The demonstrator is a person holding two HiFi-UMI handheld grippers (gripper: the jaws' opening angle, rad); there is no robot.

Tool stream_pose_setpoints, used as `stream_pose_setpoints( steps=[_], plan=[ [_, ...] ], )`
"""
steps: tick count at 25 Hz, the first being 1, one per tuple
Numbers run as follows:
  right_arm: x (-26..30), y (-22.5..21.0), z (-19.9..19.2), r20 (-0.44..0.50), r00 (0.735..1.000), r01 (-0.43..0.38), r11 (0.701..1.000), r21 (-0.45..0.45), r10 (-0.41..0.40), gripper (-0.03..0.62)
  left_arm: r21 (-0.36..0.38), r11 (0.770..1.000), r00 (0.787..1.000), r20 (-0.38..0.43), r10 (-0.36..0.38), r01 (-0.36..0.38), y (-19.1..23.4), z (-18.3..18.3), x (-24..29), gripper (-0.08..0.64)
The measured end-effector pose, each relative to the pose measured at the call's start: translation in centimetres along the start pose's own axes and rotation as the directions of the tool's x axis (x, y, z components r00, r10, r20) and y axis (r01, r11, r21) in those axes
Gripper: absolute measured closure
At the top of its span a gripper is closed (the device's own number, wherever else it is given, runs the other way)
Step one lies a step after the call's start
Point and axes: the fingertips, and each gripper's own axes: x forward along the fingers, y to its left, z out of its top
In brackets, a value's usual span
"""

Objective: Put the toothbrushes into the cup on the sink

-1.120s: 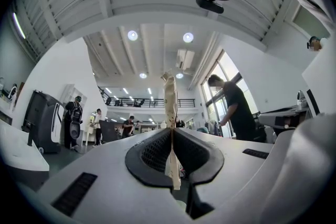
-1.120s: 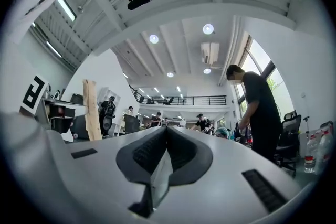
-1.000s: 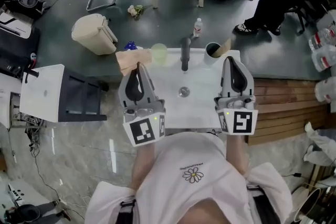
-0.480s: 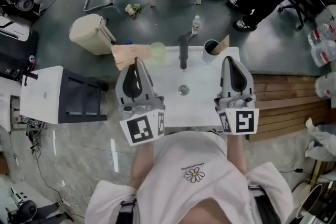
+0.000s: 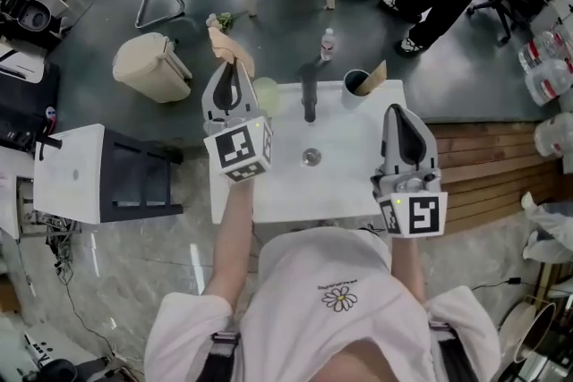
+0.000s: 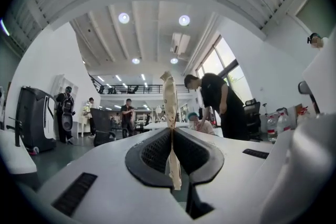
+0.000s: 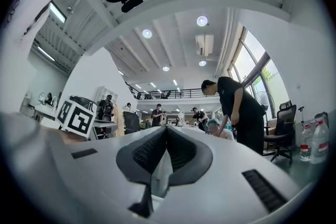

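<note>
Tan toothbrush pack [image 5: 227, 47] pinched edge-on in left gripper [image 5: 233, 76], beyond sink's [image 5: 349, 165] back-left corner, by green cup [image 5: 267, 92]. Right gripper [image 5: 399, 110] pressed together, empty, at right edge. Dark cup [image 5: 357, 85] at back-right corner.

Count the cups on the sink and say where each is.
2. A pale green cup stands left of the faucet. A dark cup stands right of the faucet, with a tan packet leaning in it. No others show.

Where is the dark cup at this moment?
In the head view, the dark cup stands on the far edge of the sink, right of the faucet, with a tan piece at its rim.
</note>
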Motion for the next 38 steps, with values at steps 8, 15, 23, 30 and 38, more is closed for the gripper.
stream_pose_setpoints(
  steps=[8,15,23,30,38],
  plan=[
    [-2.0,-1.4,-0.4,-0.034,0.997,0.066,0.998,-0.025,-0.066,0.580,-0.015,1.000,0.989,-0.145,-0.015,0.013,-0.4,-8.0,2.2,0.534],
    [-3.0,-2.0,-1.1,-0.061,0.993,0.103,0.994,-0.034,-0.105,0.580,-0.032,0.999,0.980,-0.198,-0.010,0.003,-0.5,-12.4,2.0,0.534],
    [-3.4,-1.8,-1.3,-0.076,0.991,0.110,0.993,-0.044,-0.113,0.580,-0.075,0.997,0.985,-0.166,-0.042,0.030,-1.5,-11.1,1.7,0.534],
    [-3.5,-1.9,-1.5,-0.082,0.989,0.119,0.992,-0.035,-0.121,0.580,-0.089,0.995,0.974,-0.216,-0.061,0.042,-2.4,-12.6,0.9,0.534],
    [-3.8,-1.6,-1.9,-0.096,0.990,0.105,0.994,-0.031,-0.108,0.580,-0.057,0.997,0.948,-0.312,-0.069,0.053,-2.8,-17.1,0.2,0.534]
  ],
)
